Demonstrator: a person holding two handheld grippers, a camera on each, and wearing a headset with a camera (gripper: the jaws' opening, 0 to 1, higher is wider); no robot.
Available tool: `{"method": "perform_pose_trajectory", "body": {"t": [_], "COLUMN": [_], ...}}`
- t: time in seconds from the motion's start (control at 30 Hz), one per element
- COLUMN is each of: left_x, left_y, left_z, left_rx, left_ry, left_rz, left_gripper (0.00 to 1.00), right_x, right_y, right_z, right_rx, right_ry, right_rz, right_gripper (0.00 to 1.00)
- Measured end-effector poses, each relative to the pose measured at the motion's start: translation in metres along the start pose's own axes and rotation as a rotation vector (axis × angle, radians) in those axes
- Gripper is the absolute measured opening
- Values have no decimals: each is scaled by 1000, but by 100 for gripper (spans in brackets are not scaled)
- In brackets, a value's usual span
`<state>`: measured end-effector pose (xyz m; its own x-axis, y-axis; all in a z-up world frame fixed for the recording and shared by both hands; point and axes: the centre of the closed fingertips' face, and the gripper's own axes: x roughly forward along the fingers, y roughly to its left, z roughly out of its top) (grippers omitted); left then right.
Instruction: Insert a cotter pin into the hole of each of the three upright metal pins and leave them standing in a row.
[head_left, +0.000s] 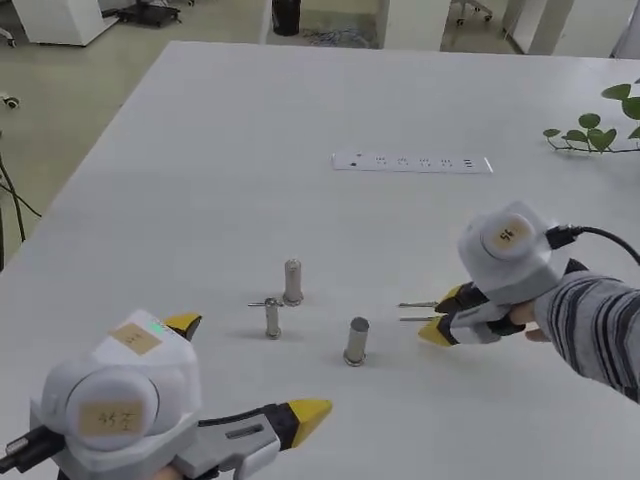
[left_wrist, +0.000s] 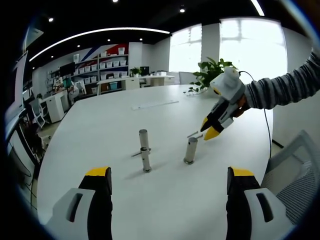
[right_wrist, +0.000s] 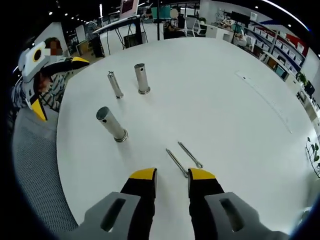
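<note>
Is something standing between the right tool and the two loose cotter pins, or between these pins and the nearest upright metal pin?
Nothing visible does. The two cotter pins lie just ahead of the right tool, whose jaws are open. Only bare table separates them from the nearest metal pin.

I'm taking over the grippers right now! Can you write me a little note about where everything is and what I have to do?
Left gripper: jaws wide open, holding nothing, close to you.
Right gripper: jaws open, right behind two loose cotter pins lying on the table. It doesn't seem to grip either.
All three metal pins stand upright.
Done: the thin pin has an inserted cotter pin.
Left: the back pin and the wide pin need theirs. They aren't in a straight row yet.
</note>
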<state>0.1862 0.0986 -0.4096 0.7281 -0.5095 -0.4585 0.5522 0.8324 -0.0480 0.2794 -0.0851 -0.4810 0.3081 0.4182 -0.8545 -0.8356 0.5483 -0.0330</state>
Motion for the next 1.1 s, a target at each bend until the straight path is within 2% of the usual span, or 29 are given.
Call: {"method": "perform_pose_trajectory", "body": {"t": [0.2, 0.43, 0.8, 0.87, 0.97, 1.1], "left_x": [1, 2, 1, 1, 1, 1], "left_y": [0, -2, -3, -3, -3, -6], "left_z": [1, 0, -5, -5, -4, -4], "left_rx": [2, 2, 3, 3, 1, 0], "left_ry": [-4, -1, 13, 12, 9, 9], "left_rz": [-5, -16, -25, -25, -27, -44], "left_gripper": [94, 92, 90, 90, 90, 85], "right_x": [2, 6, 7, 7, 8, 9], "right_y": [-1, 3, -4, -5, 0, 2], "right_z": [0, -6, -8, -8, -8, -8], "right_rx": [-6, -74, -63, -125, -200, -223], "right_ry": [36, 105, 126, 137, 146, 146], "right_rz": [15, 52, 48, 37, 47, 43], "right_gripper": [18, 15, 6, 4, 0, 0]}}
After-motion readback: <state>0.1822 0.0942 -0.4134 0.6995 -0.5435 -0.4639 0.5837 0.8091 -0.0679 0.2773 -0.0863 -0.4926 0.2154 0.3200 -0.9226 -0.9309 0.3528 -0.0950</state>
